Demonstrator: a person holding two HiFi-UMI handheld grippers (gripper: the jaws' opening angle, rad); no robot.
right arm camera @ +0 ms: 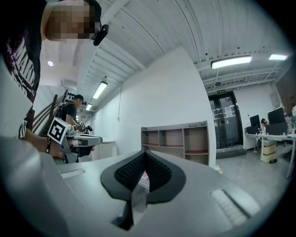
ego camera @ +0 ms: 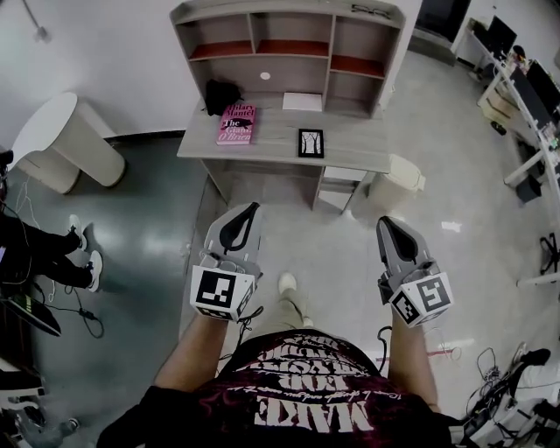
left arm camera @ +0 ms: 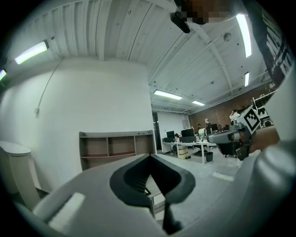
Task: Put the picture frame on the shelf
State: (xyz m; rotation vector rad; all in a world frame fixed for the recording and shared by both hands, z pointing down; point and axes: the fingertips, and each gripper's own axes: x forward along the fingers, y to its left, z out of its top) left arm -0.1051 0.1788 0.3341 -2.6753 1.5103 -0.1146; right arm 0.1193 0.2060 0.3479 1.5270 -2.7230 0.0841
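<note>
Picture frame [ego camera: 311, 143] seems to lie flat on desk [ego camera: 278, 131] under shelf [ego camera: 290, 10], far from both grippers. Approach step. Left gripper [ego camera: 253, 208] & right gripper [ego camera: 383, 222]: jaws closed, empty. Next: step closer, open one, grip frame.

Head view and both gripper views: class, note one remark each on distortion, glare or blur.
Head view: even light, a bright glare patch on the floor, the picture frame crisp. Left gripper view: strong fisheye with black corners, ceiling tube lights blown out. Right gripper view: same fisheye, a mosaic patch laid over the top left.
</note>
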